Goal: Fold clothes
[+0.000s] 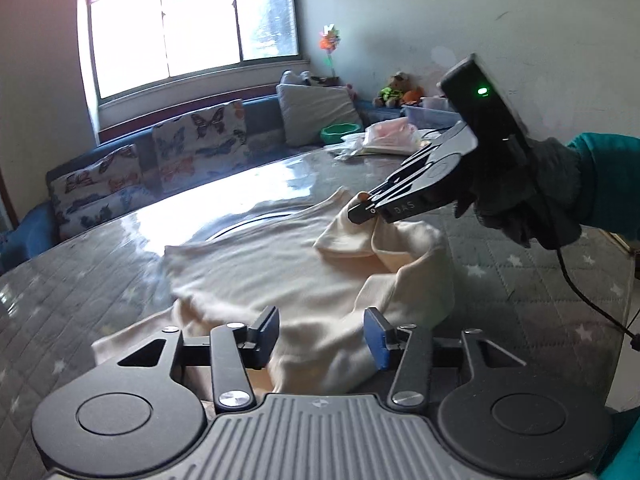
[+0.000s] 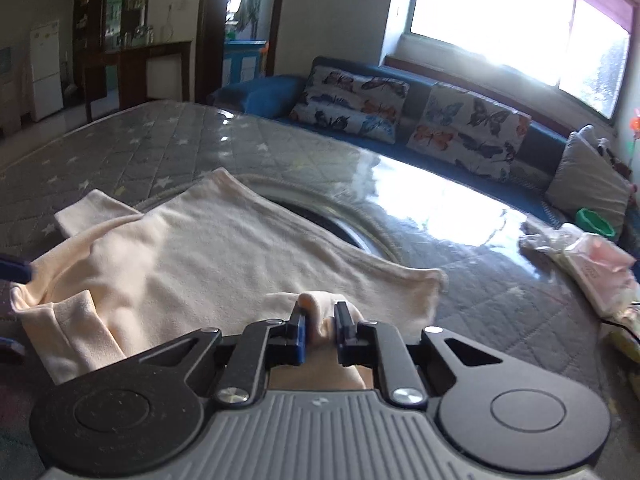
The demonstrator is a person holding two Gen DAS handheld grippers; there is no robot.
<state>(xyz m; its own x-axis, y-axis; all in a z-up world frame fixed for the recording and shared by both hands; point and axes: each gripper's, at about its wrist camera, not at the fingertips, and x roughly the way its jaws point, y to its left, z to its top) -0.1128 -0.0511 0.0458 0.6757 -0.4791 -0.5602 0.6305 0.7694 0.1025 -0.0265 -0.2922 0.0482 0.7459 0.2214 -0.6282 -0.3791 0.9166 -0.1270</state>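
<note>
A cream long-sleeved top [image 1: 264,276] lies spread on the grey quilted table [image 1: 80,280], its near part bunched up. In the left wrist view my left gripper [image 1: 322,334] stands open at the bottom, blue pads wide apart, with the top's near edge lying between and under them. My right gripper [image 1: 362,211], held by a gloved hand [image 1: 528,196], is shut on a lifted fold of the top. In the right wrist view the right gripper [image 2: 321,330] pinches that cream fold [image 2: 320,308], and the top [image 2: 224,256] spreads ahead of it. One blue pad of the left gripper [image 2: 14,270] shows at the left edge.
Plastic bags and packets [image 2: 592,264] and a green bowl [image 2: 596,222] sit at the table's far right end. A blue sofa with butterfly cushions [image 2: 352,104] runs behind the table under the window. A black cable [image 1: 580,292] hangs from the right gripper.
</note>
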